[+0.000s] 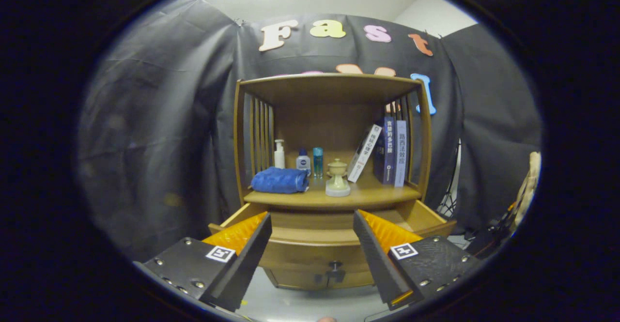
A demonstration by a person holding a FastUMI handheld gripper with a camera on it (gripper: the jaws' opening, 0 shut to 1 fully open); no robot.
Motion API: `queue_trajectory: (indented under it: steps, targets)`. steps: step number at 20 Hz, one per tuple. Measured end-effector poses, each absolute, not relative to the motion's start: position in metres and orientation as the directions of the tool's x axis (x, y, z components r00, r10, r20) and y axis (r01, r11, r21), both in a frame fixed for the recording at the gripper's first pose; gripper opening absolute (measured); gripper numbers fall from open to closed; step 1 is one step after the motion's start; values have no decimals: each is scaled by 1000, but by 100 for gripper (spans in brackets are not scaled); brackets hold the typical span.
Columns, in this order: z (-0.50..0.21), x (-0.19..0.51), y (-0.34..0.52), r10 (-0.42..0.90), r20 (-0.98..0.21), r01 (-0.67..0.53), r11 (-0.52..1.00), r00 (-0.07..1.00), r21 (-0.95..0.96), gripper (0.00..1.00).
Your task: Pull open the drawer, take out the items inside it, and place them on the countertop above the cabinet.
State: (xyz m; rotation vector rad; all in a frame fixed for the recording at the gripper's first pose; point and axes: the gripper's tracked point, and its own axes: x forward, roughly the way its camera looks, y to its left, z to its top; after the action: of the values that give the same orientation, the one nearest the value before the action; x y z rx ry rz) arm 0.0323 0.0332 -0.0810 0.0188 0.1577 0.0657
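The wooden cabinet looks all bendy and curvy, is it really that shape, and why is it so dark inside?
In the gripper view the fisheye lens bows the cabinet posts and the pulled-out drawer outward; they are probably straight. The light comes from above, so the top board shades the back of the shelf, while the blue towel at the front stays bright and sharp. The claw hangs open, close to the lens.

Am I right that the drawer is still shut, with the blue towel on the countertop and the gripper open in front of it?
Not quite: the gripper view shows the drawer pulled open. The rest holds: the blue towel lies on the countertop, and the gripper is open in front of it.
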Motion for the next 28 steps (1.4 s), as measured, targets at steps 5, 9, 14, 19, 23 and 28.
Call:
queue_trajectory:
  steps: [5,9,14,19,23,28]
  targets:
    - [-145,37,26,30,-199,-14,997,980,77,100]
    - [-194,50,8,-4,-247,30,994,969,104,100]
    - [-210,71,-21,-58,-224,83,991,973,102,100]
    - [-238,87,-28,-47,-257,74,993,965,95,100]
    - [-241,92,-22,-18,-218,36,996,976,77,100]
    - [-241,116,-26,1,-195,17,996,981,87,100]
